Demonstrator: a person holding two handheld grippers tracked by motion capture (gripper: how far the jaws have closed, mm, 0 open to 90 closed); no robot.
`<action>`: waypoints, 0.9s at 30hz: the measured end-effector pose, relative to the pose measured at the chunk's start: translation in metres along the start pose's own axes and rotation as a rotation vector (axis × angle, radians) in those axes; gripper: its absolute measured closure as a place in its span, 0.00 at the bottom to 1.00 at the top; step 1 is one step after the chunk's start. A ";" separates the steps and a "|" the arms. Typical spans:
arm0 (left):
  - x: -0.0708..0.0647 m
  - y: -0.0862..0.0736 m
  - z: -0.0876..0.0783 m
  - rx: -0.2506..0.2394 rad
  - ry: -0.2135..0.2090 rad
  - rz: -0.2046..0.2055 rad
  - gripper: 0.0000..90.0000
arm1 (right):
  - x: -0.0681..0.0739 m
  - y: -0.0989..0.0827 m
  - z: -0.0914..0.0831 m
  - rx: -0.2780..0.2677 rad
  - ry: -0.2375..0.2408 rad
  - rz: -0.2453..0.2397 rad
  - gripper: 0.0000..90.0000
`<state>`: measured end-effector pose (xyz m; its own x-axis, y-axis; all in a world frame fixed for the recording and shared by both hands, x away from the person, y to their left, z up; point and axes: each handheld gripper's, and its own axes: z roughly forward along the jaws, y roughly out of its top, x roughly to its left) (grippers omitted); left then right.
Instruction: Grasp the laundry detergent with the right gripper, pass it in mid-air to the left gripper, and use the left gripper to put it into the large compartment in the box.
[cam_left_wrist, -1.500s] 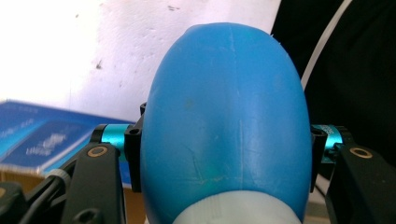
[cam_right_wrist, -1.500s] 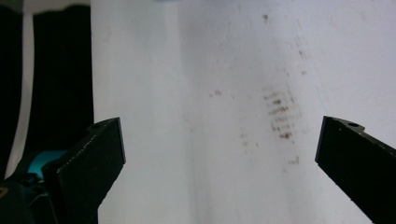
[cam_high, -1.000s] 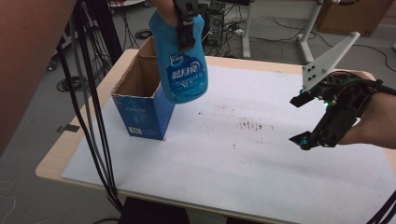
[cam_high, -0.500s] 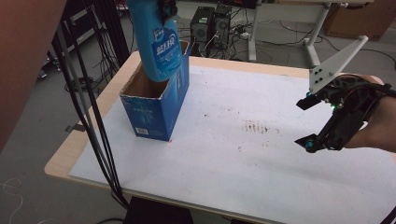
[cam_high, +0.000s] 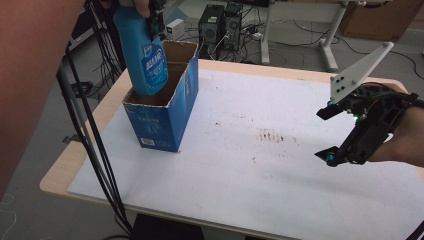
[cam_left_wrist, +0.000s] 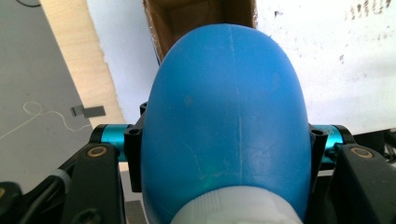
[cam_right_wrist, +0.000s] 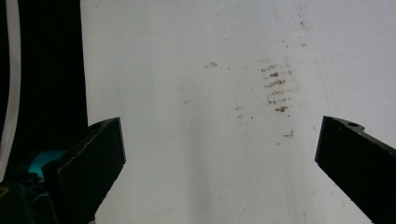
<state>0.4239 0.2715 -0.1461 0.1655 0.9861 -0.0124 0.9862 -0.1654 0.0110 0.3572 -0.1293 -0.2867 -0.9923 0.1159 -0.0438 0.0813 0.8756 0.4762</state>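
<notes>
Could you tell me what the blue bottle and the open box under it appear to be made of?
The blue bottle looks like smooth, slightly glossy moulded plastic: a seam line runs down its body. The box looks like printed cardboard, blue outside, raw brown inside, with ragged torn top edges.

Blue bottle (cam_high: 146, 57) hangs upright, white cap up, its base dipping into the box's open top. The blue cardboard box (cam_high: 167, 117) stands open-topped near the table's left edge.

Dim, soft high view; glaring white tabletop (cam_right_wrist: 201, 140) and blurred near edges in both gripper views.
</notes>
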 end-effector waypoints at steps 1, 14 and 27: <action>0.000 0.001 0.005 0.002 -0.002 0.006 0.43 | 0.000 0.000 0.001 0.002 0.002 0.003 0.01; -0.007 0.016 0.080 0.074 0.007 0.347 0.43 | -0.002 -0.003 0.007 0.017 -0.005 0.024 0.01; -0.010 0.017 0.134 0.087 0.040 0.666 0.43 | -0.002 -0.007 0.011 0.030 -0.008 0.044 0.01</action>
<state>0.4405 0.2572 -0.2800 0.7397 0.6729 0.0061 0.6713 -0.7372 -0.0768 0.3598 -0.1308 -0.2996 -0.9870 0.1581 -0.0306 0.1275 0.8834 0.4509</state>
